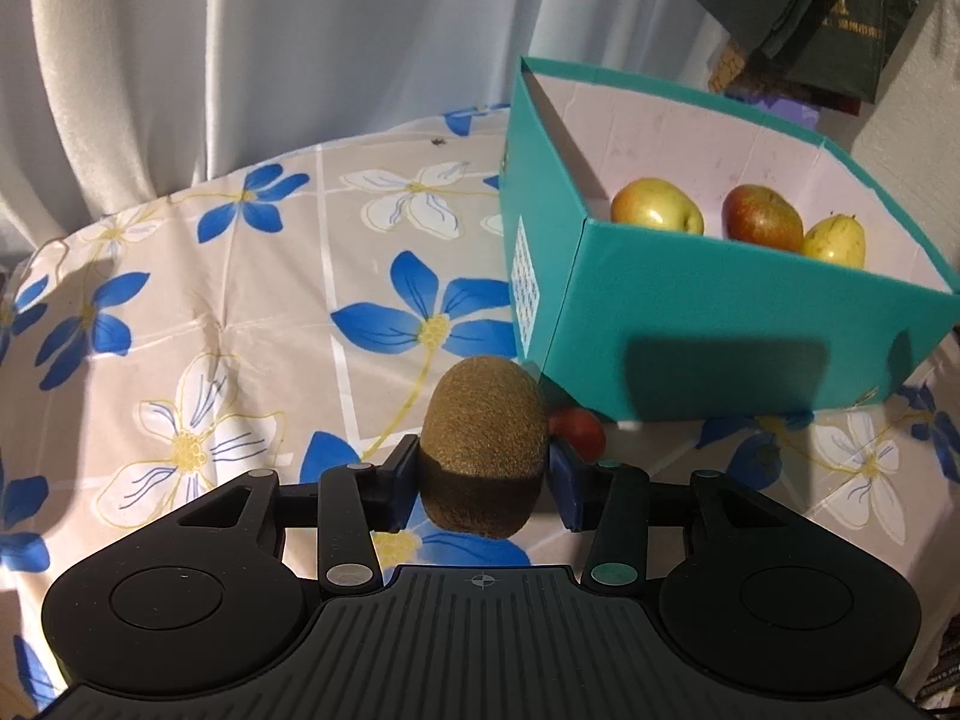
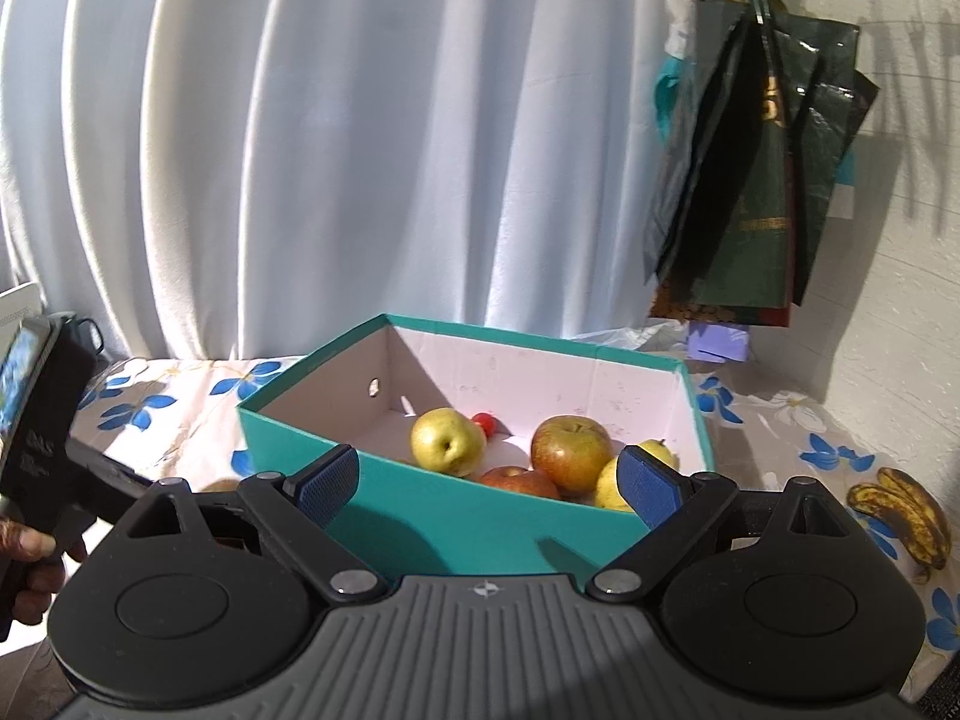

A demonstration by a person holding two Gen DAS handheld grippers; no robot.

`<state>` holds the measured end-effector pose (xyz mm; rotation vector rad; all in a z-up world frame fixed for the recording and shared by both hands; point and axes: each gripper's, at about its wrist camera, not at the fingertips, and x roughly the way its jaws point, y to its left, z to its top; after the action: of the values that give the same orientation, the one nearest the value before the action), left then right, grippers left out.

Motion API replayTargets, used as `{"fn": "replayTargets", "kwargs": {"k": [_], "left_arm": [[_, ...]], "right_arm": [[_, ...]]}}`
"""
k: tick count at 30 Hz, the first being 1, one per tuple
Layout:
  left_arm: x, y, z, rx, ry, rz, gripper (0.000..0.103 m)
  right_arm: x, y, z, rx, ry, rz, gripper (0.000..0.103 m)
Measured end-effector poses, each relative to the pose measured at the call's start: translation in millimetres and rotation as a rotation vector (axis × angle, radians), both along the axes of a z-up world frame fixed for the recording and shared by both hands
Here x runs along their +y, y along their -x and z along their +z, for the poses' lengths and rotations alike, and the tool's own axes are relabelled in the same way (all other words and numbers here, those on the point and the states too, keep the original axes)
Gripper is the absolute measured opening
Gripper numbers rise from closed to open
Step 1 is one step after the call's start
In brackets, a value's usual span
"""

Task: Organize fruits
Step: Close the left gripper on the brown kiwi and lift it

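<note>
Left tongs (image 1: 485, 477) gripping a brown kiwi (image 1: 485, 444) between the two pads, pads pressing both sides of the fruit, kiwi standing roughly upright just above the flowered cloth on the surface (image 1: 252, 312). Small red fruit (image 1: 581, 431) lying on the cloth just behind and right of the kiwi, close to the near wall of the teal box (image 1: 708, 324). Box sitting right of the kiwi and farther off, open at the top, holding three apples in the left-wrist view: a yellow-green one (image 1: 657, 205), a red one (image 1: 762, 219), a yellow one (image 1: 835, 240).

Right tongs (image 2: 489, 483) standing wide apart, gripping nothing, hovering near the front wall of the same box (image 2: 288, 420). Seen past those tongs inside the box: a yellow apple (image 2: 447, 441), a large red-yellow apple (image 2: 571, 450), a smaller red apple (image 2: 519, 480) lying nearer, and a small red fruit (image 2: 485, 422) at the far wall. Spotted bananas (image 2: 906, 516) lying on the cloth right of the box. Hand (image 2: 30, 564) showing at the left edge, gripping a black handle. White curtain (image 2: 360, 150) hanging behind the surface, dark bags (image 2: 756, 180) hanging far right.
</note>
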<state>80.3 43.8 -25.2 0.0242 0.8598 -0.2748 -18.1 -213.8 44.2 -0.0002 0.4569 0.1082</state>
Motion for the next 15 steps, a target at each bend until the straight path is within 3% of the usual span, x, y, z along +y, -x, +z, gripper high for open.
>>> {"fn": "replayTargets", "kwargs": {"k": [7, 15], "left_arm": [[16, 29, 44, -0.066, 0.069, 0.113, 0.049], [21, 51, 75, -0.133, 0.089, 0.139, 0.049]], "right_arm": [[14, -3, -9, 0.033, -0.005, 0.048, 0.093], [37, -10, -28, 0.097, 0.009, 0.118, 0.073]]}}
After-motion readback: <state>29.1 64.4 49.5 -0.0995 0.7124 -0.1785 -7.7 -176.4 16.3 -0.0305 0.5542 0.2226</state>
